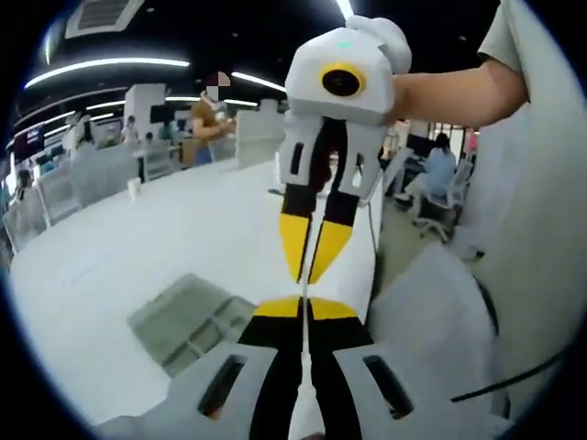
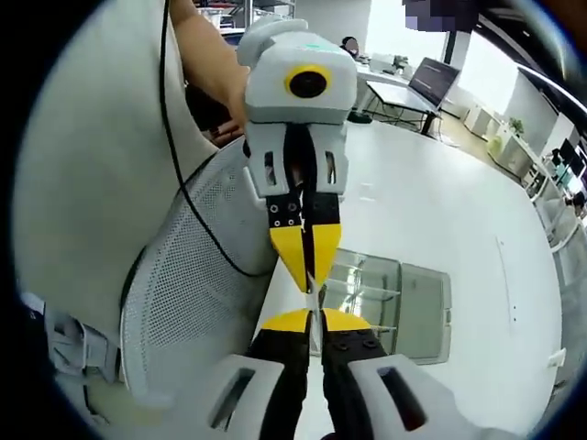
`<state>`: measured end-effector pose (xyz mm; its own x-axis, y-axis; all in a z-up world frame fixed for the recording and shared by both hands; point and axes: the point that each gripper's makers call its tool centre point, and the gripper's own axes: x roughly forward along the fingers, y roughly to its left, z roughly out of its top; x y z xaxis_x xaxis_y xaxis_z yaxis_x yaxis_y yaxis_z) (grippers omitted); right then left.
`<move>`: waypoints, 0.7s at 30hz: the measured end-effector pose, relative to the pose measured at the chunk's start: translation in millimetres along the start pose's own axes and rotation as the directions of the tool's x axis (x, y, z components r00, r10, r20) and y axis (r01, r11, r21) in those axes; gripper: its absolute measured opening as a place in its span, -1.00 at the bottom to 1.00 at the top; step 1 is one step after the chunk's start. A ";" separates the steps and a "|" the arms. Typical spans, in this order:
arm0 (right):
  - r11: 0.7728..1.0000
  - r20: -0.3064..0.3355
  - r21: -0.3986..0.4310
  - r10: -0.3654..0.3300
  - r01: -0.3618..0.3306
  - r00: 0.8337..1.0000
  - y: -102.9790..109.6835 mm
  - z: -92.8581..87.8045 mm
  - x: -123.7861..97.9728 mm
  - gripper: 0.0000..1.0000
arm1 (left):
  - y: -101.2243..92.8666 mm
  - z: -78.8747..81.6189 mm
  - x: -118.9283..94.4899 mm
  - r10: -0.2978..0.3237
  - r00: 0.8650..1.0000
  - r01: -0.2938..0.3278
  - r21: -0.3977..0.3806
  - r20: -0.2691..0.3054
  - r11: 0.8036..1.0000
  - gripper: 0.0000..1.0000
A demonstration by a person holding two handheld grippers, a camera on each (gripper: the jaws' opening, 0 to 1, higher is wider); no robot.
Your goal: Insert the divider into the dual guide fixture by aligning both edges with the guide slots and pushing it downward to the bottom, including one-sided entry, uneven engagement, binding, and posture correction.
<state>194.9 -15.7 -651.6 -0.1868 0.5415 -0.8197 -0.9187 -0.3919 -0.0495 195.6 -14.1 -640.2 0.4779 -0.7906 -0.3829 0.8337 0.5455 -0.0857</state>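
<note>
In the left gripper view, the left gripper (image 1: pixel 304 310) is seen with its yellow-tipped jaws drawn together on the near edge of a thin white divider (image 1: pixel 347 266). Facing it tip to tip, the right gripper (image 1: pixel 315 268) is closed on the opposite edge, so the divider is carried edge-on between the two, raised above the table (image 1: pixel 110 266). In the right gripper view the same pairing is shown reversed: the right gripper (image 2: pixel 315 321) pinched on the sheet, the left gripper (image 2: pixel 309 275) opposite it.

Below, near the table edge closest to the person, the dual guide fixture (image 2: pixel 390 298) is set, clear-walled with a grey base; in the left gripper view it (image 1: pixel 188 321) appears beside the jaws. A mesh chair (image 2: pixel 197 275) stands just off that edge.

The step in hand is judged to be carrying and aligning; no entry has yet been made. Next, the divider would need to be levelled over the fixture and both edges matched to the slots before lowering.
</note>
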 end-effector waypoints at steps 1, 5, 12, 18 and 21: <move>1.000 0.001 0.003 0.004 -0.004 1.000 0.7 0.0 0.3 -1.00 | -0.2 -0.8 0.2 -0.003 1.000 0.003 -0.002 -0.001 1.000 -1.00; 1.000 0.002 0.016 0.016 -0.016 1.000 2.9 -0.7 0.6 -1.00 | -0.4 -2.1 0.7 -0.007 1.000 0.007 -0.005 0.000 1.000 -1.00; 0.996 0.018 0.082 0.030 -0.032 0.999 4.4 -0.5 -0.1 -1.00 | 1.1 -2.4 1.1 -0.010 1.000 0.010 -0.017 0.005 1.000 -1.00; 0.984 0.046 0.171 0.041 -0.048 0.998 5.0 1.7 -0.7 -1.00 | 2.2 -2.6 0.6 -0.001 1.000 0.002 -0.049 0.004 0.999 -0.97; 0.968 0.051 0.245 0.041 -0.053 0.998 4.7 0.8 -0.8 -1.00 | 3.2 -2.1 0.9 0.008 1.000 -0.008 -0.060 0.003 0.998 -0.95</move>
<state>190.5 -17.3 -650.6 -0.2421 0.5617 -0.7911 -0.9648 -0.2256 0.1350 198.1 -12.5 -642.7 0.4855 -0.7871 -0.3805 0.8118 0.5674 -0.1379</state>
